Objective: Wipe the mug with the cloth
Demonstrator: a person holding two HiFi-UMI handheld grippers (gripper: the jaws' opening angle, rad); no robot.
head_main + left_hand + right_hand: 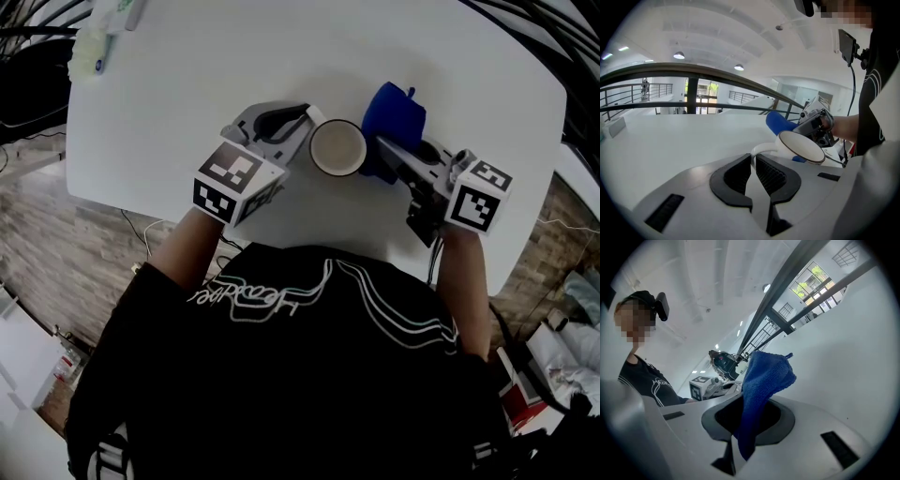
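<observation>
A white mug with a dark rim stands near the front of the white table, between the two grippers. My left gripper is shut on the mug's handle, and the mug's body sits just past the jaws. My right gripper is shut on a blue cloth, which bunches up against the mug's right side. In the right gripper view the cloth rises from between the jaws and hides most of the mug. The left gripper's marker cube shows beyond it.
A pale green and white bundle lies at the table's far left corner. The table's front edge runs just before my body. Cables trail on the wood floor at the left, and boxes stand at the lower right.
</observation>
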